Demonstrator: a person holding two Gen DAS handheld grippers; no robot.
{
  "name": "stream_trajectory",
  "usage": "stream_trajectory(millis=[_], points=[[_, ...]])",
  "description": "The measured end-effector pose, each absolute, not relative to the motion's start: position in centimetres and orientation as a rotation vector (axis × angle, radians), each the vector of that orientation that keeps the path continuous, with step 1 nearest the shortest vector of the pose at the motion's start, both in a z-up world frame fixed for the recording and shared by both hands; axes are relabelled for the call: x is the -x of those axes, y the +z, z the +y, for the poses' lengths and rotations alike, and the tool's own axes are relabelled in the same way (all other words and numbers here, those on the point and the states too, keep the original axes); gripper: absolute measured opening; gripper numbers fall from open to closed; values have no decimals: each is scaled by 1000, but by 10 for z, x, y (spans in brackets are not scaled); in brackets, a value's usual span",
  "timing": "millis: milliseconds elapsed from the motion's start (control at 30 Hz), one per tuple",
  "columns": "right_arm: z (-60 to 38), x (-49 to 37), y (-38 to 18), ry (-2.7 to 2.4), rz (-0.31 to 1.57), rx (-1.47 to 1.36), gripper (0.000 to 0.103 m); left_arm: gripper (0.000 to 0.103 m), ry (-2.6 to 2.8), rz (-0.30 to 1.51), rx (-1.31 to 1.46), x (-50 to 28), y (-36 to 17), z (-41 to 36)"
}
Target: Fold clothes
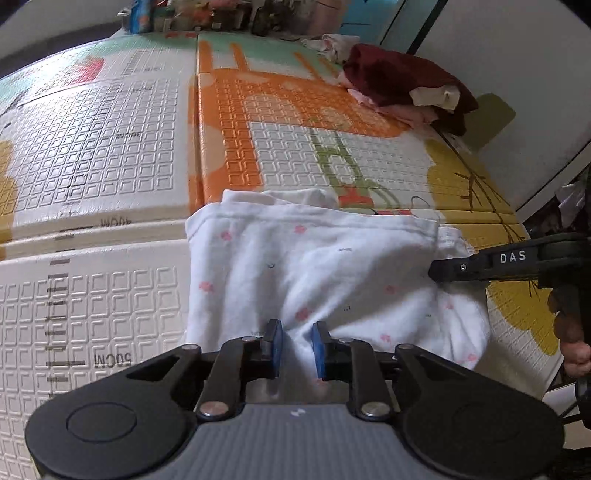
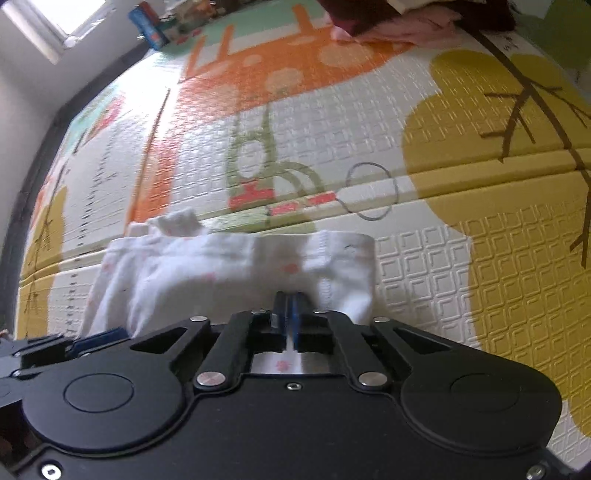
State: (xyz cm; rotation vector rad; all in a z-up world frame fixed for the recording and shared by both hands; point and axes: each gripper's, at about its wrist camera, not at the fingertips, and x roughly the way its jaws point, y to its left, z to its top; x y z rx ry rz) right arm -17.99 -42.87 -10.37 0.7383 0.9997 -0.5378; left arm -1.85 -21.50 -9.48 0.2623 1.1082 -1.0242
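Observation:
A small white garment with pink spots (image 1: 314,269) lies partly folded on the patterned play mat (image 1: 129,147). My left gripper (image 1: 297,343) is open at the garment's near edge, with a ridge of cloth between its blue pads. My right gripper (image 2: 290,310) is shut on the garment's near hem (image 2: 236,273); it also shows in the left wrist view (image 1: 436,273) at the garment's right edge. The left gripper shows at the lower left of the right wrist view (image 2: 85,339).
A pile of dark red, pink and cream clothes (image 1: 406,88) lies at the far right of the mat. Toys and boxes (image 1: 192,18) line the mat's far edge. A white wall (image 1: 498,55) stands to the right.

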Motion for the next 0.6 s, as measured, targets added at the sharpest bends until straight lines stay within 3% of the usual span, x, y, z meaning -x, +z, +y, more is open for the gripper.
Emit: stream_trajectory(millis=[600], points=[[-454, 188, -101, -699, 940, -772, 0, 25, -1019, 1087, -201, 5, -78, -207]])
